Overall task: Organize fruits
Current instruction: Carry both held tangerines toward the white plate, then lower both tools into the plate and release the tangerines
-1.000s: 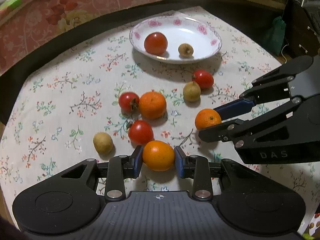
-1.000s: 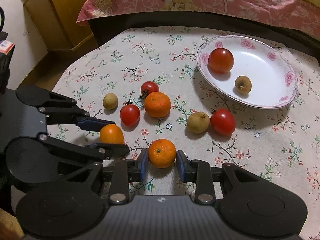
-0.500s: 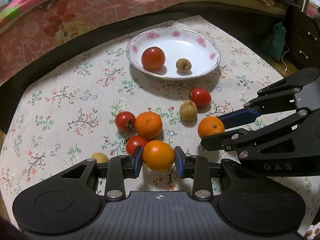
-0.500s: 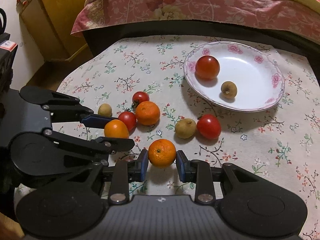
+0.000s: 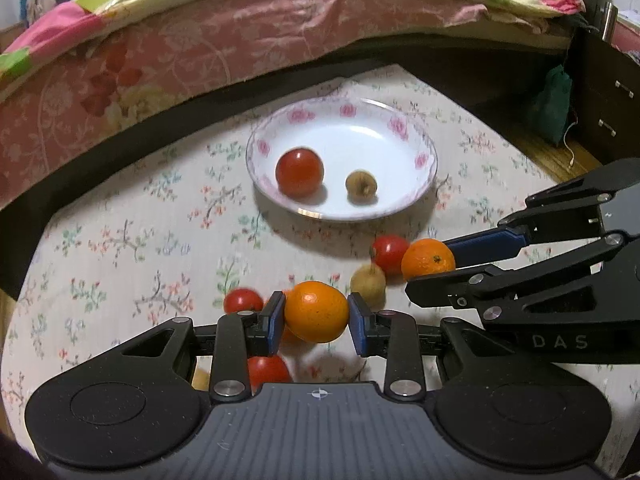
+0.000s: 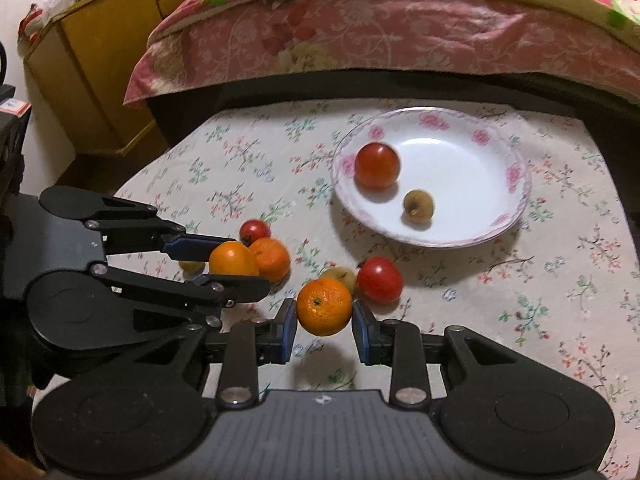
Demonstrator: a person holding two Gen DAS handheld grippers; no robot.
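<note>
- Left hand-held gripper: blue pads clamped on a smooth orange fruit, held clear of the surface; its shadow lies on the cloth below.
- Right hand-held gripper: clamped on a dimpled orange, likewise lifted.
- Destination, judged: the flowered plate, far side of the surface, holding one tomato and one small brown fruit.
- Risk: round skins gripped only at the sides; a tilt or jolt could let either fruit slip out and roll off the surface.
- Risk: both grippers close together, heading one way; they could knock each other.
- Risk: a hard drop onto the plate could send the tomato rolling.
- In the way: loose tomato and pale fruit before the plate; further fruit at left; bed beyond.
</note>
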